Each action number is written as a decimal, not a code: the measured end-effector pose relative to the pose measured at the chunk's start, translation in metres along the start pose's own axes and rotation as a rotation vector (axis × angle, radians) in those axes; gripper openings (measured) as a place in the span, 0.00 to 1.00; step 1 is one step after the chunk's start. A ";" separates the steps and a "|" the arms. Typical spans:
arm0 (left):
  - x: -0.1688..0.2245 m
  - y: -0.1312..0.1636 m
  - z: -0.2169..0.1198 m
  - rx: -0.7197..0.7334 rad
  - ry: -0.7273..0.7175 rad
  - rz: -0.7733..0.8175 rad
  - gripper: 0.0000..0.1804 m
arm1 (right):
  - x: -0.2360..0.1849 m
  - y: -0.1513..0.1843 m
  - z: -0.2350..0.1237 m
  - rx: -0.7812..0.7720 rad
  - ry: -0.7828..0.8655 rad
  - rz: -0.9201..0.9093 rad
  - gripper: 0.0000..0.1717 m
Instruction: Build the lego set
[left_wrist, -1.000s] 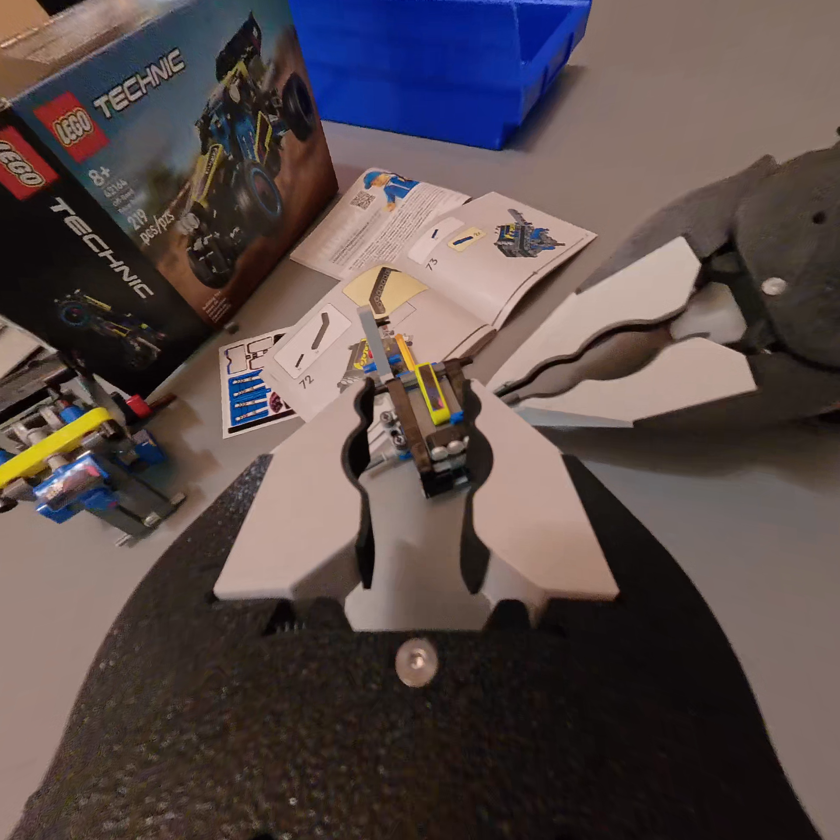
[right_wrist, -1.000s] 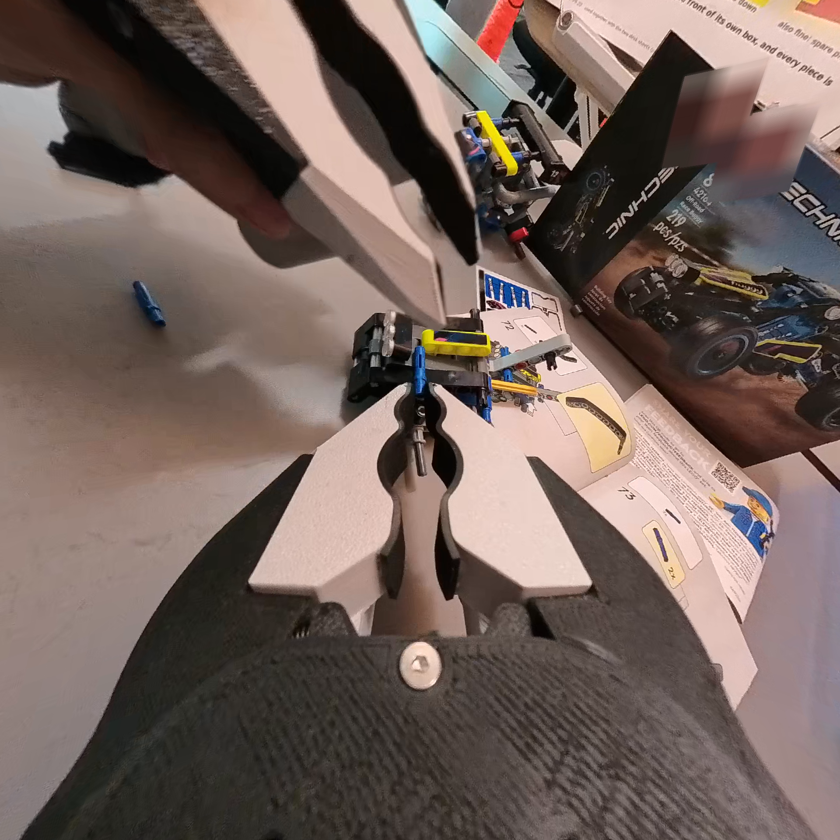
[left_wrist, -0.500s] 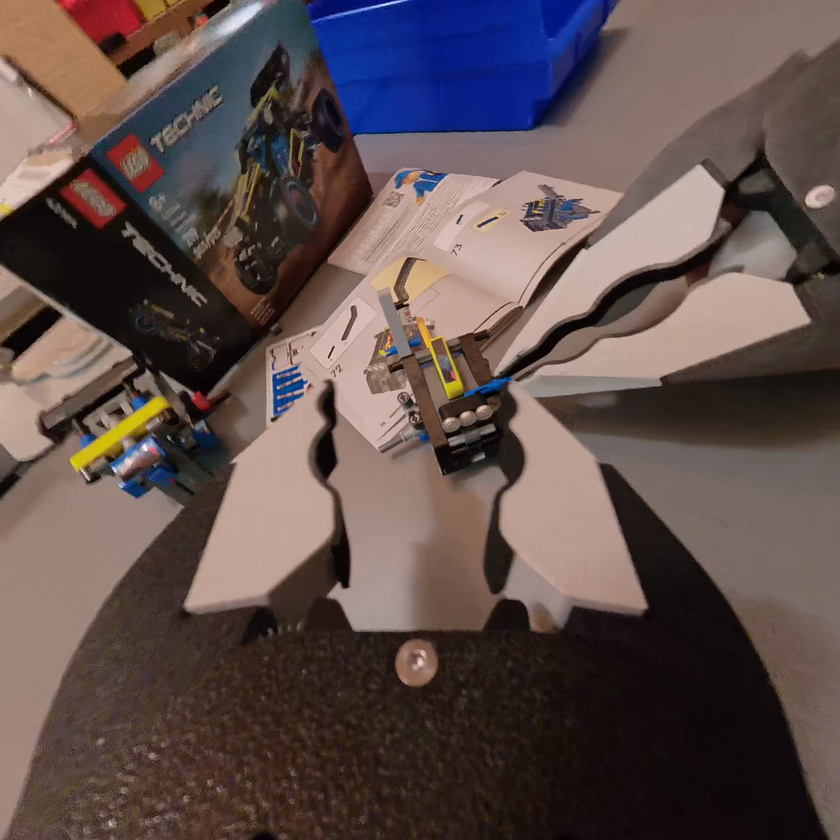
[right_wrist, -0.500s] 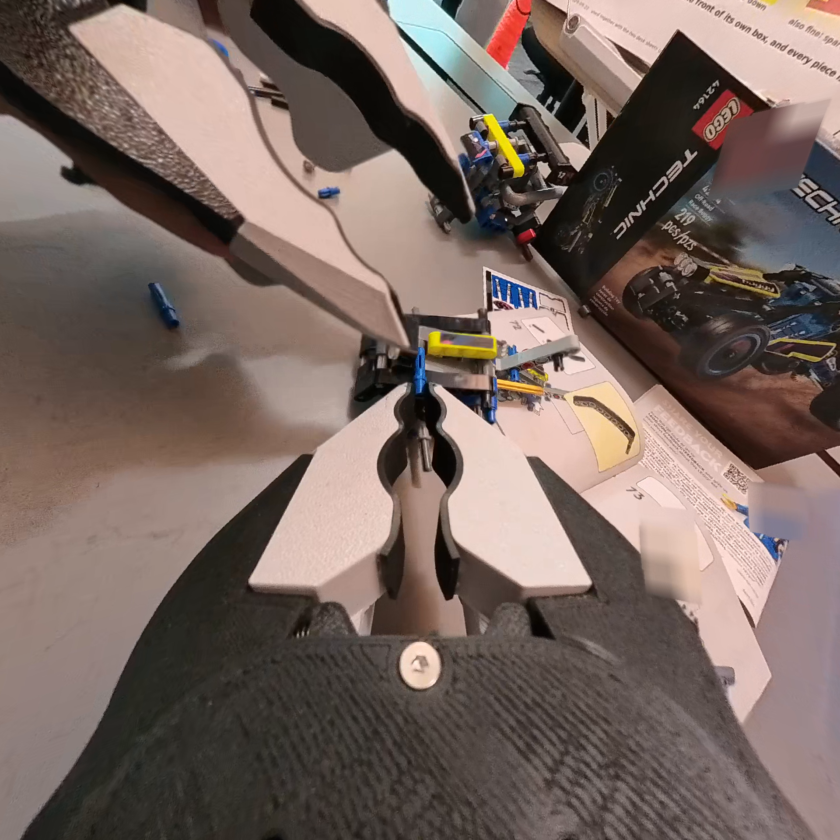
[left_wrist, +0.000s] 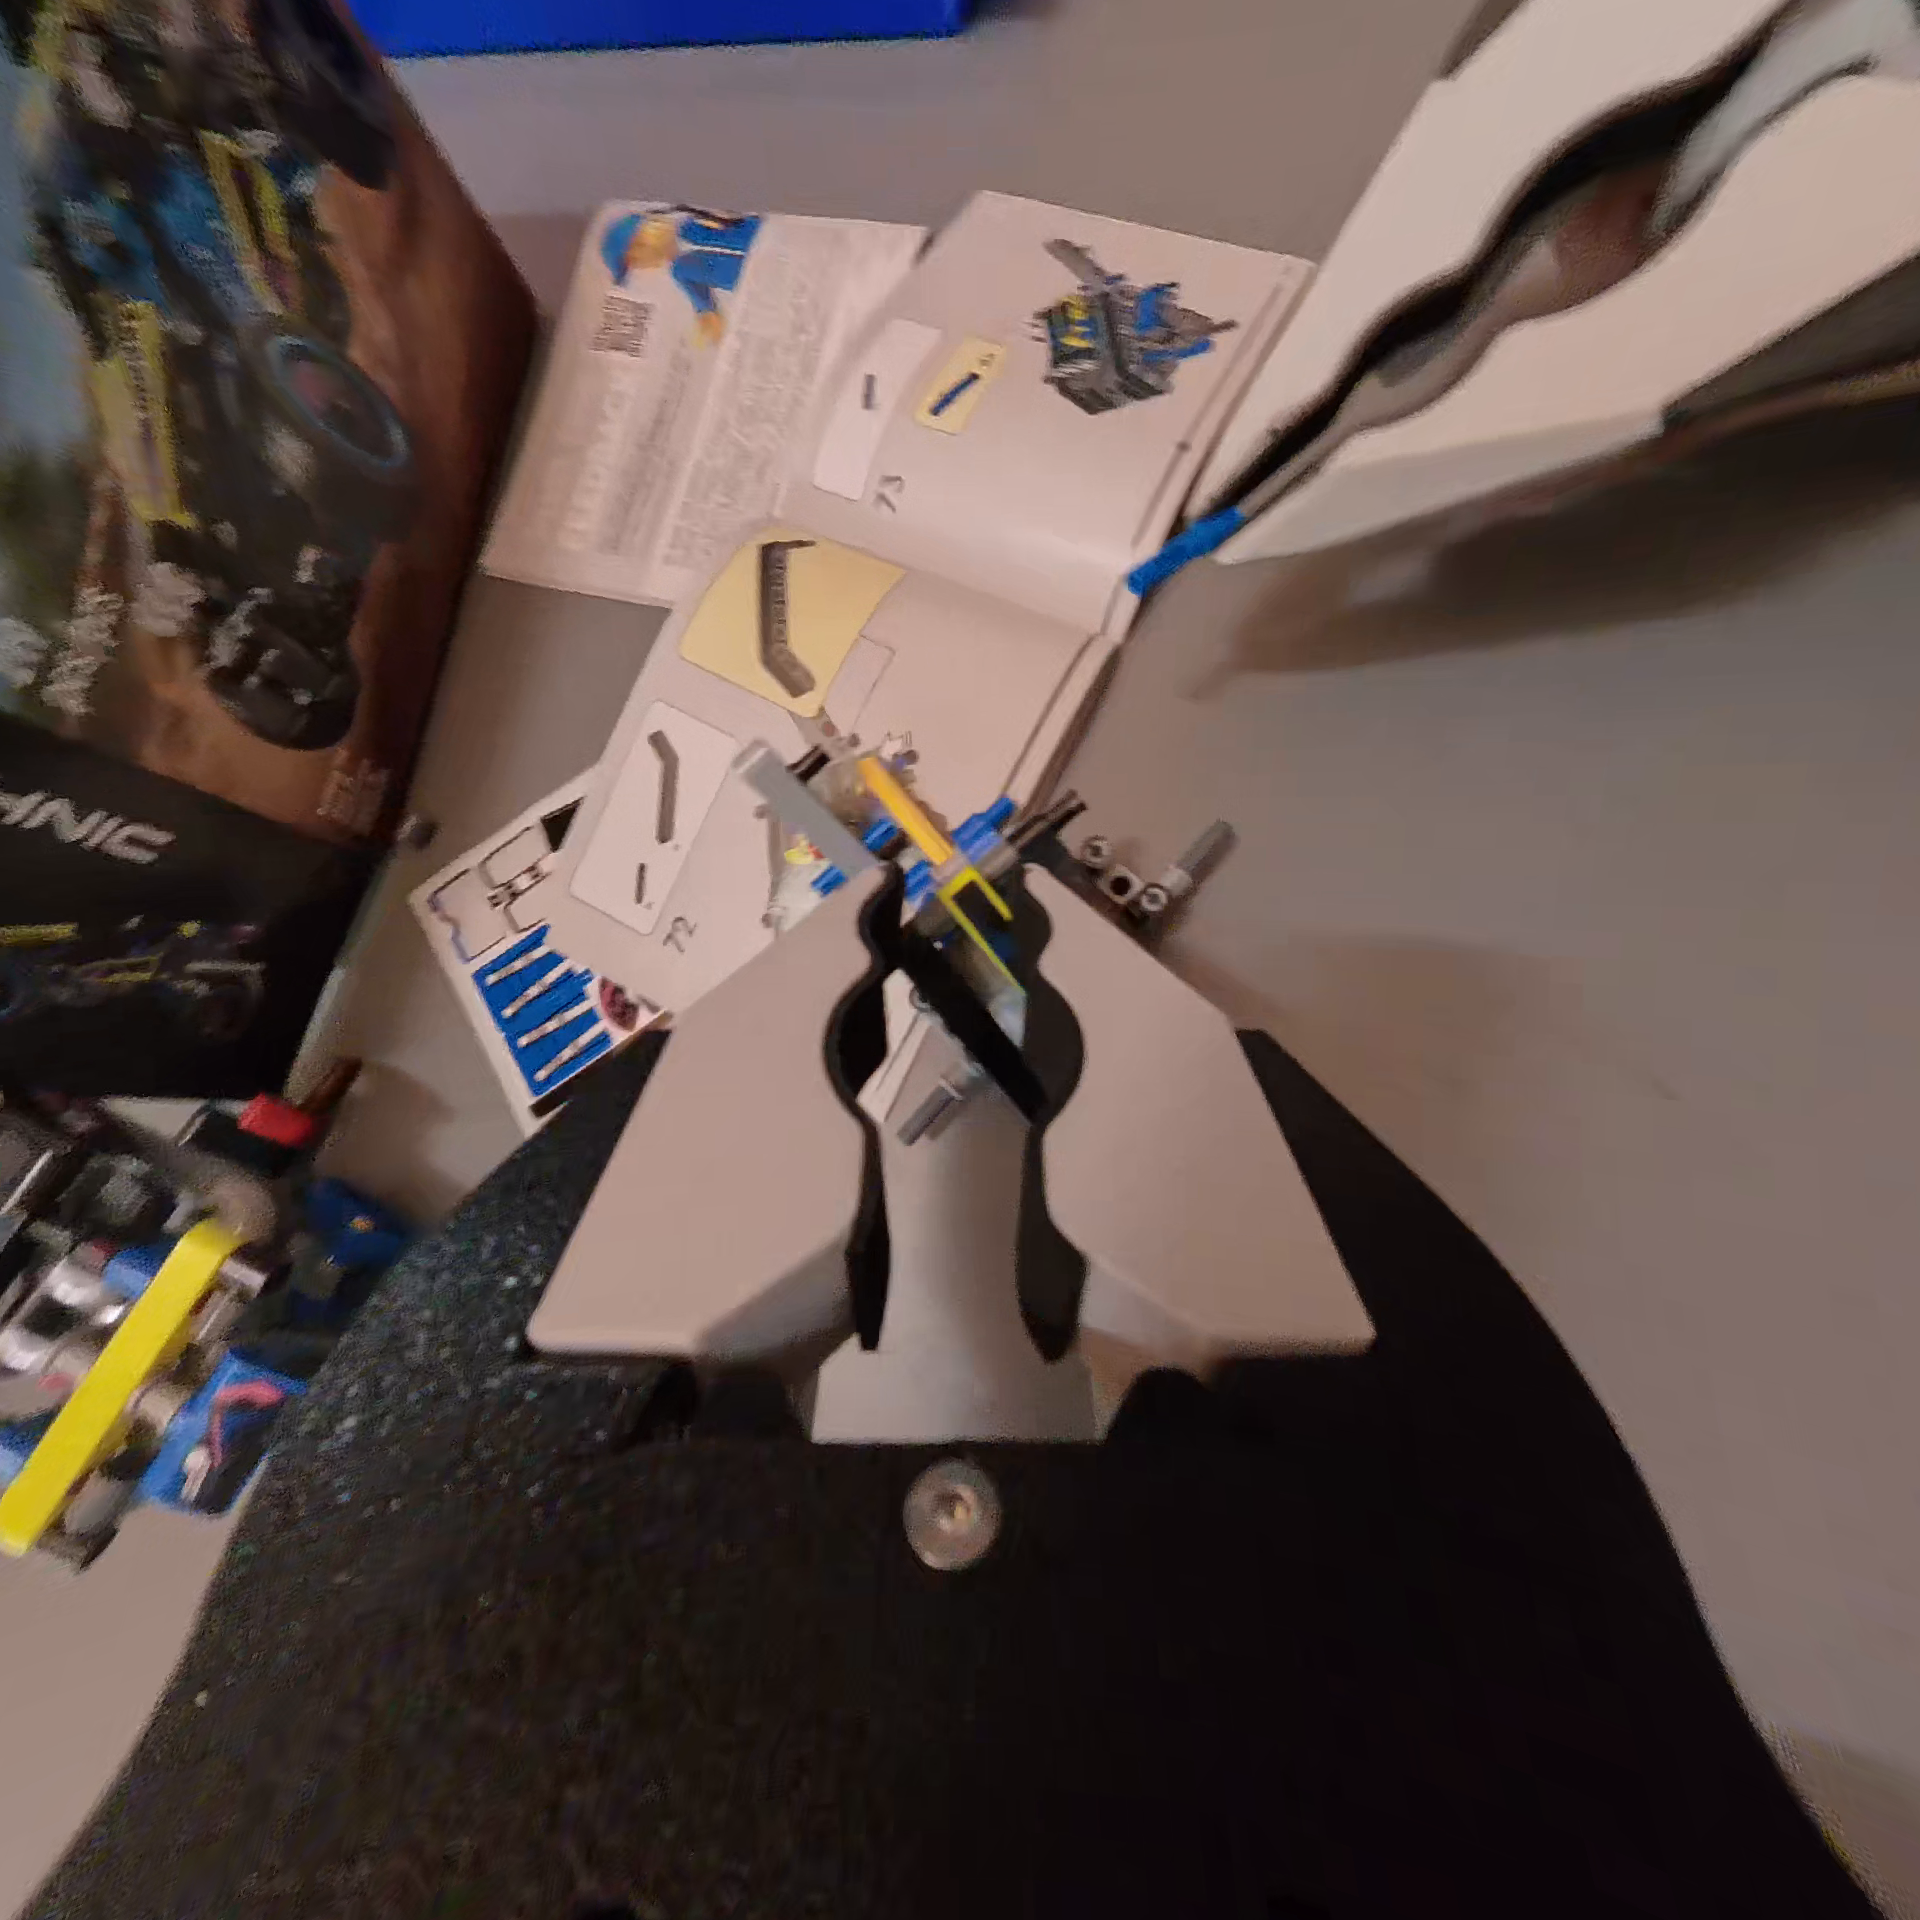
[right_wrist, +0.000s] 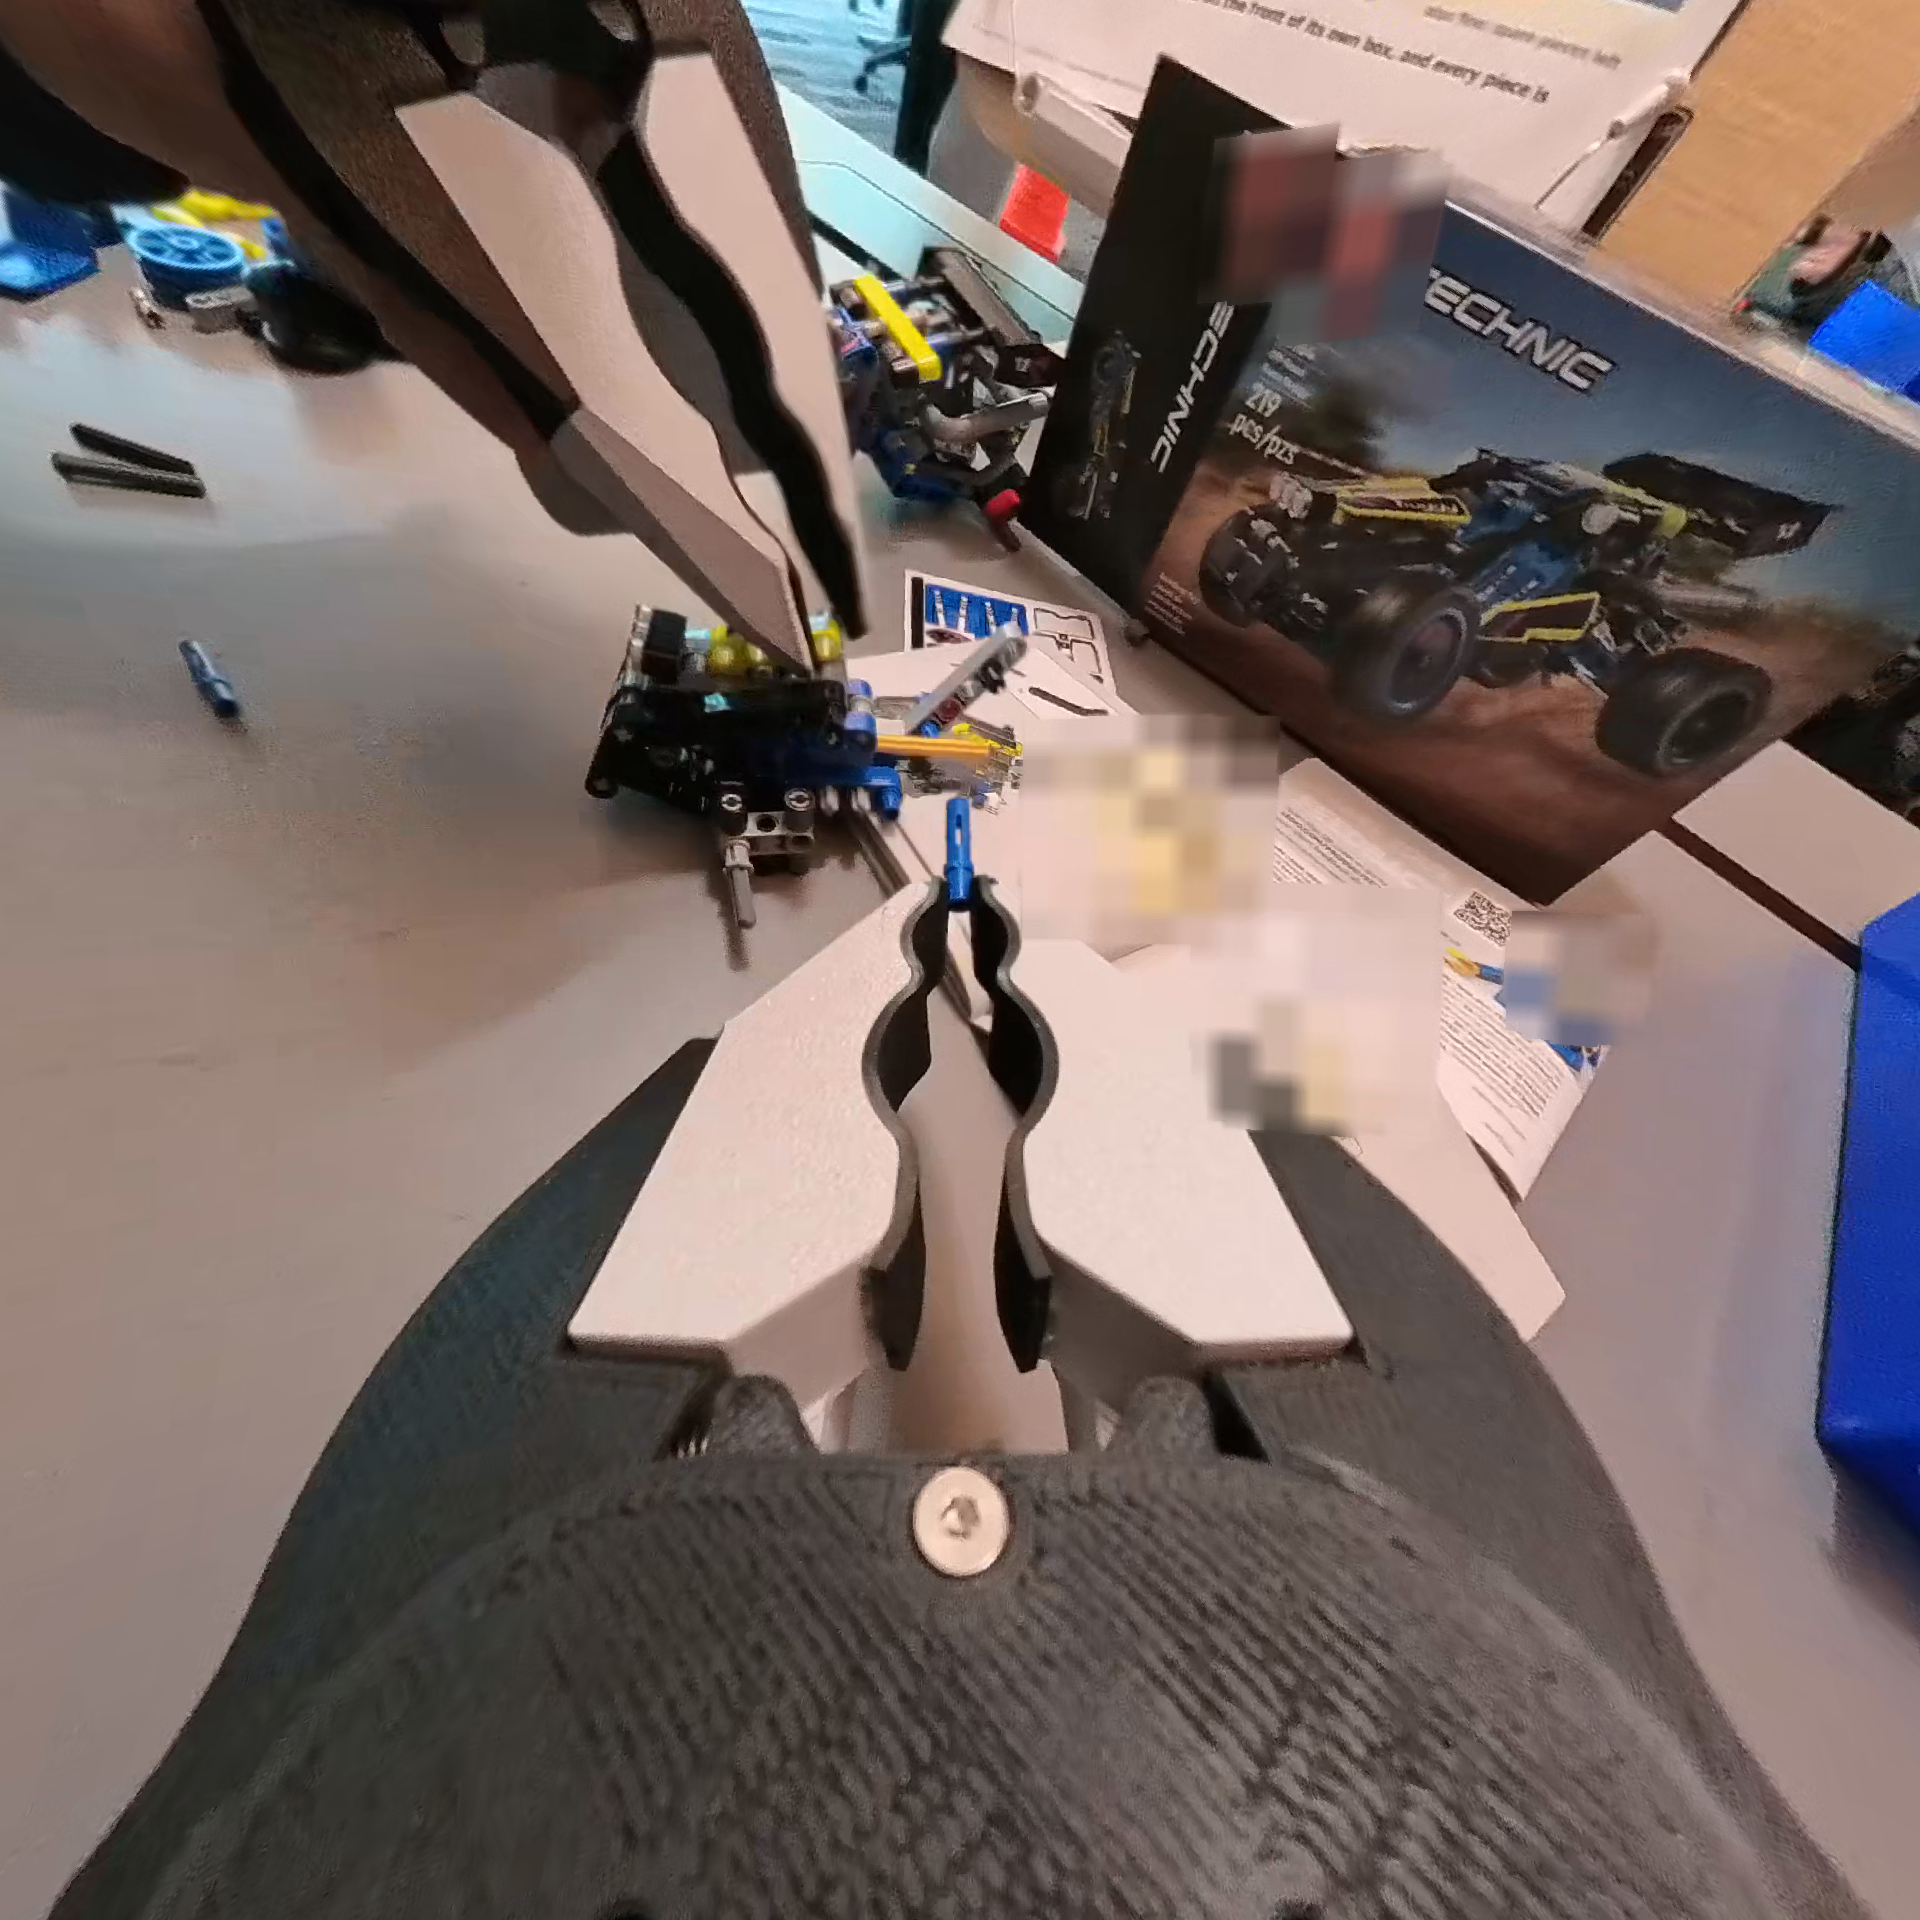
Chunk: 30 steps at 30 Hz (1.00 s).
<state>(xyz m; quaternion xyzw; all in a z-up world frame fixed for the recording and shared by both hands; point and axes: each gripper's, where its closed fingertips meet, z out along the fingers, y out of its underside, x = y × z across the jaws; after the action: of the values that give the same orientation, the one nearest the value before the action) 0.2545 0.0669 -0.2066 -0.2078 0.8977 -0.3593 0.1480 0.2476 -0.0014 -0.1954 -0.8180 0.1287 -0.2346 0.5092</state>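
At the far left of the worktop (left_wrist: 1558, 935) a second part-built model (left_wrist: 135, 1351) is parked beside the toy box (left_wrist: 239, 416), out of the way. The open booklet (left_wrist: 935, 468) lies flat in the middle, pages up for reading. The left tool (left_wrist: 956, 914) is clenched on a small brick assembly (right_wrist: 727, 727) (black, blue and yellow), pinning it against the worktop so it sits steady. To its right, the right tool (right_wrist: 961, 904) grips a short blue pin (right_wrist: 958, 847) at its very tips, most of the pin sticking out towards the assembly, not touching it.
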 end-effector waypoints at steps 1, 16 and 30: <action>0.002 0.000 0.001 -0.011 0.029 0.002 0.09 | 0.002 0.001 -0.001 0.004 -0.002 0.007 0.01; 0.020 0.018 -0.018 0.098 0.337 0.146 0.04 | 0.016 0.013 -0.003 -0.020 -0.039 0.049 0.01; 0.022 0.018 -0.017 0.107 0.341 0.050 0.03 | -0.058 0.029 0.012 -0.153 -0.361 -0.216 0.02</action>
<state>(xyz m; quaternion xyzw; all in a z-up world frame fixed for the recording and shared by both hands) 0.2230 0.0783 -0.2101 -0.1133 0.8943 -0.4327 0.0133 0.2050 0.0212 -0.2402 -0.8920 -0.0357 -0.1269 0.4323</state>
